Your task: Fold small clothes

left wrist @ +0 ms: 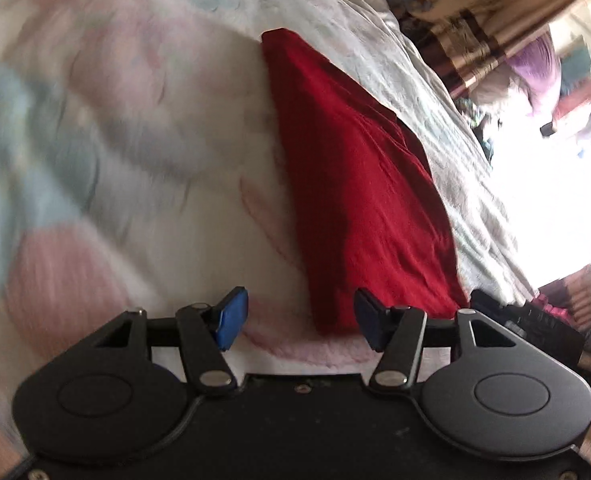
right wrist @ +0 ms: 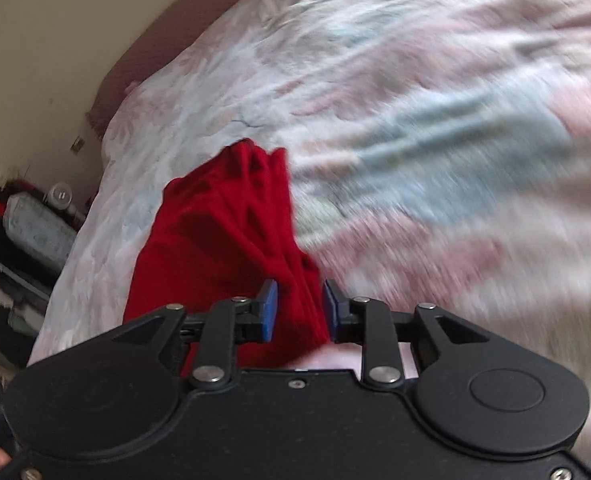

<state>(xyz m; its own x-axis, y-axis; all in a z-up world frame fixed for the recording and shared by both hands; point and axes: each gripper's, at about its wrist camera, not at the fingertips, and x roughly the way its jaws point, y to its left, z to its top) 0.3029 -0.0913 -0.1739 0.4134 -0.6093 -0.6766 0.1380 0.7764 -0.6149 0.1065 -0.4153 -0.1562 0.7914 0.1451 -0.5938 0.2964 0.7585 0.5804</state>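
A red garment (left wrist: 359, 184) lies folded in a long strip on a pastel floral bedspread (left wrist: 135, 120). My left gripper (left wrist: 301, 318) is open just short of the strip's near end, with only bedspread between its blue pads (left wrist: 231, 320). In the right wrist view the red garment (right wrist: 215, 240) runs away from me in pleats. Its near end stands bunched between the blue pads (right wrist: 270, 312) of my right gripper (right wrist: 300, 312). The jaws stand a little apart and the pads do not visibly squeeze the cloth.
The bedspread (right wrist: 415, 120) covers the whole bed. Its edge drops off at the left toward a wall and cluttered shelves (right wrist: 35, 224). In the left wrist view a black tool body (left wrist: 535, 320) sits by the garment's near right corner, with a bright window and curtains (left wrist: 495, 32) beyond.
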